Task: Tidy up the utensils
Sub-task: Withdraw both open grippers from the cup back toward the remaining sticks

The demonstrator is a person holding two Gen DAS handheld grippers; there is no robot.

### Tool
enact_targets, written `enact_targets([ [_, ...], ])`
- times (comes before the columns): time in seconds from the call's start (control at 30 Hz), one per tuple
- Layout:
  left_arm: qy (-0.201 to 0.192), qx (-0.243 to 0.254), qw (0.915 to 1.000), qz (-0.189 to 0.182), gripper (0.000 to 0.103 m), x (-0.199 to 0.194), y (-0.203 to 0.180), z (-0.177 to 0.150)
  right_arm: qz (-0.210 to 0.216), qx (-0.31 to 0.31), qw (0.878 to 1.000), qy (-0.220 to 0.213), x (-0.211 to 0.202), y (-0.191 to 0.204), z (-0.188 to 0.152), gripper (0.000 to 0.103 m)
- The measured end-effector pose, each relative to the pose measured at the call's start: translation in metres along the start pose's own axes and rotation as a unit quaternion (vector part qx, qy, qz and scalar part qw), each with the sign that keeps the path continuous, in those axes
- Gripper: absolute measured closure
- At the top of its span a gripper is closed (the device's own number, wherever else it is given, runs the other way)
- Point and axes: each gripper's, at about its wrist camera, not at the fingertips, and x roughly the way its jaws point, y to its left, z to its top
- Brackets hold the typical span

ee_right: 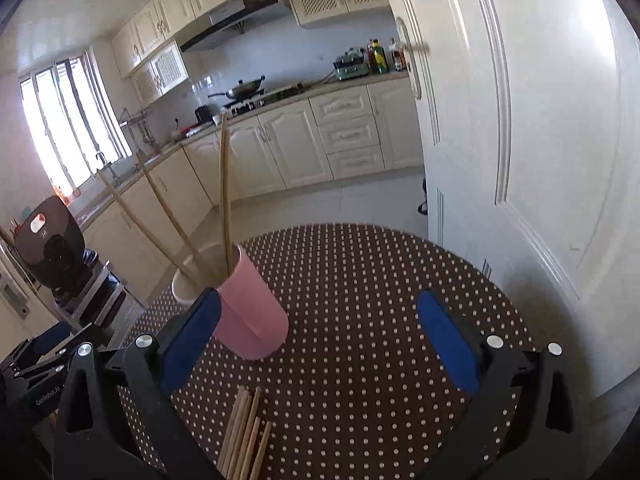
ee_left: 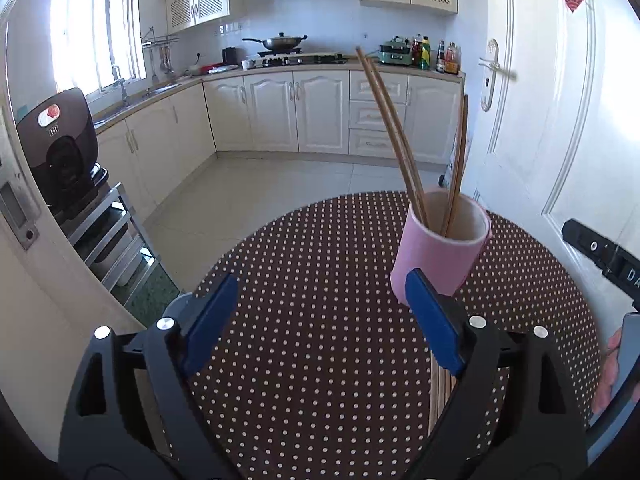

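A pink cup stands on the round dotted table and holds three wooden chopsticks. My left gripper is open and empty, with its right finger just in front of the cup. In the right wrist view the cup with its chopsticks sits behind the left finger. My right gripper is open and empty. Several loose chopsticks lie on the table below it, near the front edge. They also show under the left gripper's right finger.
A white door stands close on the right of the table. A metal rack with a brown appliance is on the left. Kitchen cabinets and tiled floor lie beyond the table. The right gripper's body shows at the right edge.
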Motion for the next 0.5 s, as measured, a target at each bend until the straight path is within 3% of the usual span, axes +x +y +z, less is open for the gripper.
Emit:
enact_targets([
  [0.23, 0.036, 0.016, 0.9992, 0.003, 0.018, 0.017, 0.000, -0.024, -0.010, -0.018, 0.991, 0.130, 0.022, 0.002, -0.034, 0.008],
  [0.5, 0.073, 0.035, 0.9967, -0.010, 0.018, 0.030, -0.010, -0.049, -0.014, -0.038, 0.977, 0.211, 0.030, 0.015, -0.057, 0.008],
])
